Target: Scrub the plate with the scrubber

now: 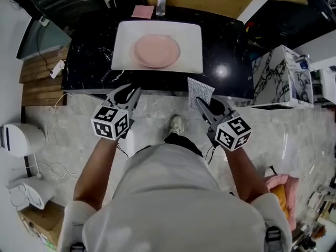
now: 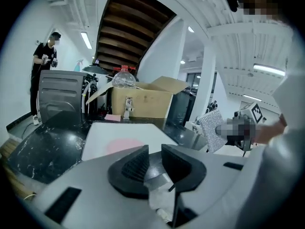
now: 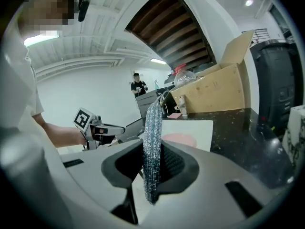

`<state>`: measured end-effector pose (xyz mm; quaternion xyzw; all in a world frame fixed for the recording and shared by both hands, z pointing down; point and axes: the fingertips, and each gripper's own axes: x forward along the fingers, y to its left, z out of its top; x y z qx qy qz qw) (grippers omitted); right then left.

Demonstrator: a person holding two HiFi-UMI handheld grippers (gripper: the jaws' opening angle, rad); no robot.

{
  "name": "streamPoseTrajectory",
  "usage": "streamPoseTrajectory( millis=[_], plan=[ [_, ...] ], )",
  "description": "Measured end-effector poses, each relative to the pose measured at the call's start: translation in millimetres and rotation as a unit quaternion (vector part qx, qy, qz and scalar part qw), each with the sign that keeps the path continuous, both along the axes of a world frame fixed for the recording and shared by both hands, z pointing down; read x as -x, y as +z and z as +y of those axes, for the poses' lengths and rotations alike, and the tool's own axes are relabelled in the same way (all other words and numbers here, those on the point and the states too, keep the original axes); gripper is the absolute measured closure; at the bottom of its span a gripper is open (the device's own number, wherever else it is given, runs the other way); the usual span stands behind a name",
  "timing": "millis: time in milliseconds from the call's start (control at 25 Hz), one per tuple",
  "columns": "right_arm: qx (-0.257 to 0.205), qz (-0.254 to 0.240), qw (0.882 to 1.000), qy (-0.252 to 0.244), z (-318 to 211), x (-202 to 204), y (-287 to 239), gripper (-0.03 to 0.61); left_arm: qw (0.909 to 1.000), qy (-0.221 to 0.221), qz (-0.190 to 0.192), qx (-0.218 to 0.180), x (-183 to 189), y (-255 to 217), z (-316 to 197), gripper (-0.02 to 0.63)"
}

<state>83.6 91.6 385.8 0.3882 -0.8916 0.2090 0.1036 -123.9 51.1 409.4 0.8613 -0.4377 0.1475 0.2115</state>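
Silvery scrubber [image 3: 152,123] stood pinched between the right gripper [image 3: 153,156] fingers; left gripper [image 2: 153,152] fingers were spread, empty, pink plate [image 1: 156,50] beyond.

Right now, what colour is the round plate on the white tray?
The plate is pale pink; the head view shows it best.
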Motion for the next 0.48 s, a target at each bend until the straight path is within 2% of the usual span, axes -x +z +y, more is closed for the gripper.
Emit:
streamPoseTrajectory(
  millis=[280,480],
  plan=[
    [-0.006,0.010,0.998,-0.054,-75.5,-23.6,10.1,0.497,0.9968,-0.037,-0.058,0.040,-7.1,33.8,-90.1,0.523],
    [0.000,0.024,0.997,-0.072,-111.7,-26.0,24.5,0.497,0.9893,-0.058,-0.061,0.119,-0.9,69.6,-140.8,0.509]
  ],
)
